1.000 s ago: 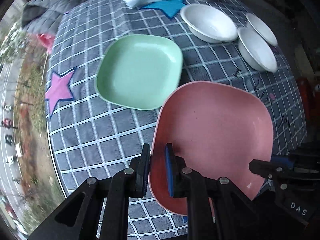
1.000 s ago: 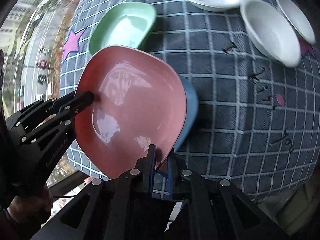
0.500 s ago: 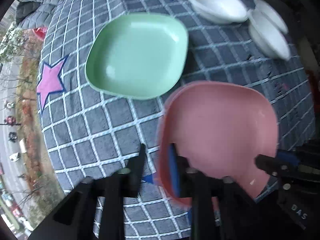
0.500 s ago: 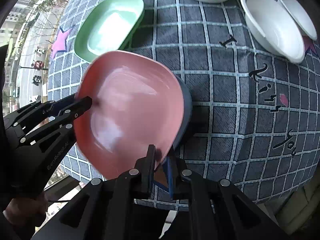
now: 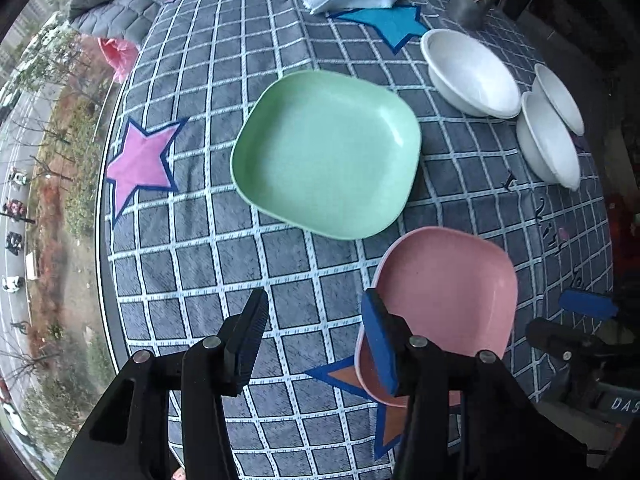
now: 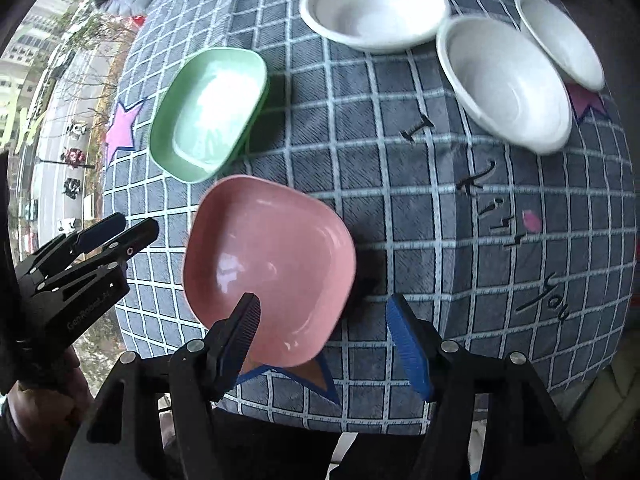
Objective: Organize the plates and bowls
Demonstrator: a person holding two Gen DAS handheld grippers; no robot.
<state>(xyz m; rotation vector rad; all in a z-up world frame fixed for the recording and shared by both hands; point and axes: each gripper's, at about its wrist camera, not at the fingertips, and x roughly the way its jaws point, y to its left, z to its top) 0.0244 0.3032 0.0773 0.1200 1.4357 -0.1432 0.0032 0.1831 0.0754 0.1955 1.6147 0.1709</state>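
Both jaws are opening: left gripper (image 5: 316,340) and right gripper (image 6: 324,336) hold nothing, and the pink square plastic plate (image 6: 268,268) sits on the checked tablecloth (image 6: 400,208) near the table's front edge. I'd back both straight off before going for the green square plastic plate (image 5: 326,152), so nothing nudges the pink one.

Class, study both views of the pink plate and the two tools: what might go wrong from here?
1. The pink plate lies near the table's front edge; a nudge might tip it off.
2. The right tool is opening with its left finger still over the plate's rim, so lifting away may snag it.
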